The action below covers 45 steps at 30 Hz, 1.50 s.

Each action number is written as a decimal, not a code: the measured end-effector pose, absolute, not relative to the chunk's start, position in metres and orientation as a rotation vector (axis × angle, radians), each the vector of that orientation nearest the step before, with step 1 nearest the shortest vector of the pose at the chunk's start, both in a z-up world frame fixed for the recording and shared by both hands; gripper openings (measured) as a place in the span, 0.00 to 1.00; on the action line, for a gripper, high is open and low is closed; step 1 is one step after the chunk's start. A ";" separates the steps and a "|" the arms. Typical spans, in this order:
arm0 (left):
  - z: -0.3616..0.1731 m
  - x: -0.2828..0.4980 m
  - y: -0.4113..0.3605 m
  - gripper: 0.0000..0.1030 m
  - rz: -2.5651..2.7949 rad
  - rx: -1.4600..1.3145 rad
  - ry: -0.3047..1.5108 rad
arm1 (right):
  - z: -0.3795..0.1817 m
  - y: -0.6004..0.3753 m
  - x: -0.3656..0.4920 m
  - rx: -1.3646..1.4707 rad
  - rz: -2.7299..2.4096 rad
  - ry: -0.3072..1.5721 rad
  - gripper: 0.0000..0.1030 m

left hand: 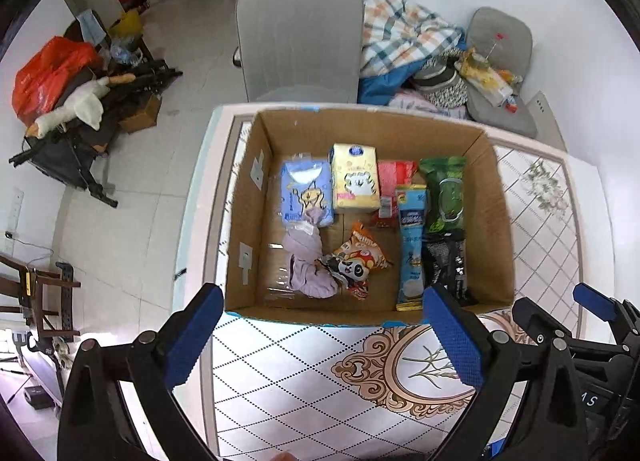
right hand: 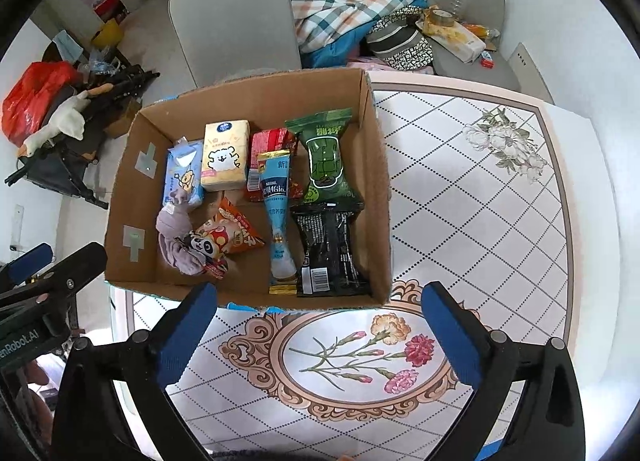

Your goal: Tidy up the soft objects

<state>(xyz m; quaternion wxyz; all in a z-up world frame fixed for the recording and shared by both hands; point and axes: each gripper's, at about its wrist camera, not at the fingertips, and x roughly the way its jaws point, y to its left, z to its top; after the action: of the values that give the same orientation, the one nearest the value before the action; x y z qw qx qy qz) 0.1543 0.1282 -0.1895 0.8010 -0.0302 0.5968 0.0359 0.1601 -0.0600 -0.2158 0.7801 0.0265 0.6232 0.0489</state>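
Cardboard box (right hand: 372,165) — soft packets flat inside, lilac cloth (right hand: 176,237) crumpled front-left.

- The left wrist view looked forward and down along its blue-padded left gripper (left hand: 324,333), poised above the near edge of the white patterned table (left hand: 304,373).
- It faced the open brown cardboard box (left hand: 248,197) from close range, with the grey chair (left hand: 298,33) beyond.
- The right wrist view looked down likewise past the right gripper (right hand: 320,335), set further right, the box (right hand: 128,189) lying left of centre.
- Both shared the box, chair and table (right hand: 480,201); each caught the other gripper at its edge.
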 end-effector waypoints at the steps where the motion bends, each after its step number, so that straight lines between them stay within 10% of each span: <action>1: -0.180 0.150 0.127 0.99 0.073 -0.066 1.263 | -0.208 -0.062 0.156 0.059 0.109 1.337 1.00; 20: -0.054 0.069 0.107 0.99 0.037 -0.064 1.076 | -0.036 -0.092 0.066 0.052 0.146 1.079 1.00; 45: -0.023 0.035 0.104 0.99 0.098 -0.061 1.017 | 0.001 -0.106 0.030 0.033 0.107 1.016 1.00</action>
<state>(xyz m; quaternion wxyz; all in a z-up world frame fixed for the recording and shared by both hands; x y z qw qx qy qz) 0.0350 0.1042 -0.0226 0.8719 -0.0290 0.4866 0.0468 0.0297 -0.1065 0.0007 0.8723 0.0158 0.4860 0.0514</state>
